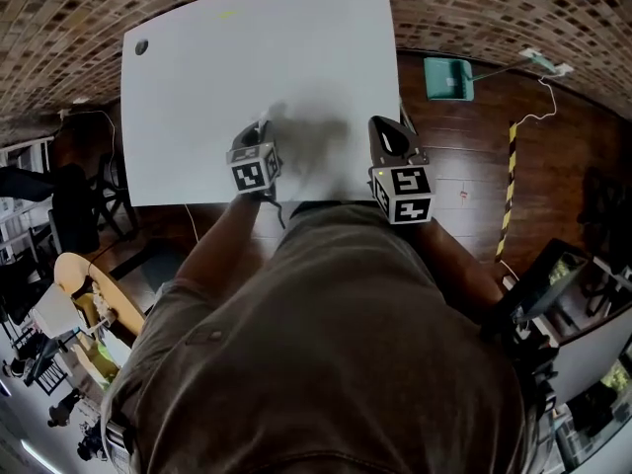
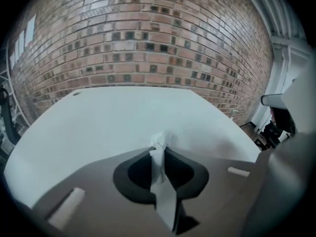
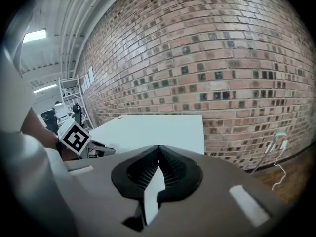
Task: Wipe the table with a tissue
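"Fingers first: how do they stand?"

"On the left gripper (image 2: 158,154) they are pressed onto the tissue (image 2: 160,142). A white tuft pokes out past the tips and a strip trails back between them. The right gripper (image 3: 159,151) has its fingers closed on each other with nothing between."

"And where is the tissue against the table?"

"Over the near edge of the white table (image 2: 123,115), left of the middle. In the head view the left gripper (image 1: 259,146) hangs just inside that edge, with a shadow beside it. I cannot tell whether the tuft touches the top. The right gripper (image 1: 392,138) sits at the near right corner, apart from the other."

"So what makes a good wipe from here?"

"I'd judge the wiping has barely begun, since nearly all the top lies ahead, up to the brick wall (image 2: 148,43). The tuft is small, so tip the left gripper down until paper, not jaw tips, meets the surface. Press lightly and sweep in overlapping passes away from the body. Keep the pinch firm, because a thin tissue may drag out or tear if pushed hard. The right gripper is best held off the table, out of the sweep."
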A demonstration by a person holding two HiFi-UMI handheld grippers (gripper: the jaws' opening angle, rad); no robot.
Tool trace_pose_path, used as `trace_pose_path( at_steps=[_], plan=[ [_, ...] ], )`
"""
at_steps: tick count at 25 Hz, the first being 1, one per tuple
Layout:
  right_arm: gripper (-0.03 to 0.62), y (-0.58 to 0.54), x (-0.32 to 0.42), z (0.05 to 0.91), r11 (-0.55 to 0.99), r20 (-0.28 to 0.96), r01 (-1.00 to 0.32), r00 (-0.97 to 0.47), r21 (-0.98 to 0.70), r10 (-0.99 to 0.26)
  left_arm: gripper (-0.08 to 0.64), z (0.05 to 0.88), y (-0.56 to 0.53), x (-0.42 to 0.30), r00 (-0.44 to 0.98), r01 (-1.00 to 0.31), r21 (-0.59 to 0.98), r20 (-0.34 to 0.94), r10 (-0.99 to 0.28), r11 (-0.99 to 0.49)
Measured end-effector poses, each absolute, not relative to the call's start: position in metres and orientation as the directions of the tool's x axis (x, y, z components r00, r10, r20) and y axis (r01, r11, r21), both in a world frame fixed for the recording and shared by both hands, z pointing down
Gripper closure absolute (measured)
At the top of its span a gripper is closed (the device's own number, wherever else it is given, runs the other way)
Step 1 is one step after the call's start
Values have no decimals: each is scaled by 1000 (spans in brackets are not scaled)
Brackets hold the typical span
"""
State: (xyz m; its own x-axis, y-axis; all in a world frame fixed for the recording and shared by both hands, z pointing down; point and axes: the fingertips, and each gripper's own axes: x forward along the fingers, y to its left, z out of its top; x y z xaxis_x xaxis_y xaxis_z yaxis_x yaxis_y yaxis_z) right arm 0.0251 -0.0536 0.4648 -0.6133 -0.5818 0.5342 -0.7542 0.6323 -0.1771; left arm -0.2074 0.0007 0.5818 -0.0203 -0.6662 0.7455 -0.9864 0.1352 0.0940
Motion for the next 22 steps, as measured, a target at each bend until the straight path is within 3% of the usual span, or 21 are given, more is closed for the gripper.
trace_pose_path(
  at_steps=[9,22],
  plan=[
    [578,-23,-26,456,646,524,-747,-618,-158,-586,523,582,45,-257,-36,-982,98,742,-669,162],
    [578,31,-15,454,525,556,-845,-488,-105,-673,524,585,50,-172,266,-963,166,705,-657,-212]
  ],
)
